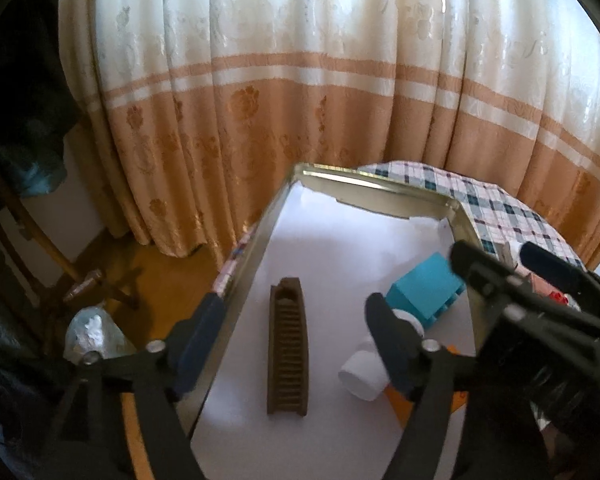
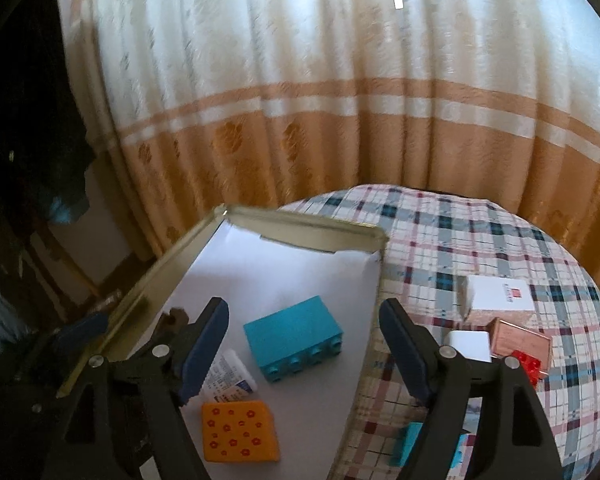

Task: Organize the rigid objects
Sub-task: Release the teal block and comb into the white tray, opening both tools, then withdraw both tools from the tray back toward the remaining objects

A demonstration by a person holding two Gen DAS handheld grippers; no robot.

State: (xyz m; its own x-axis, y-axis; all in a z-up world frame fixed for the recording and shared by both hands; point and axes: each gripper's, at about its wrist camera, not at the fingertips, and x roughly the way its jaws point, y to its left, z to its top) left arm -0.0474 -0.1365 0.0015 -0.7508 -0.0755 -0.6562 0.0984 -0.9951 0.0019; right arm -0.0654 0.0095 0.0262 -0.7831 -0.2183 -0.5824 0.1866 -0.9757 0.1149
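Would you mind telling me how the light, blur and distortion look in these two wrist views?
Left wrist view: daylight glows through the curtain; the tray rim bows from fisheye; the right tool is blurred and the brown piece soft. Right wrist view: the curtain top is washed out, the left edge is dark, the checked cloth bulges, and the blue block is fairly sharp.
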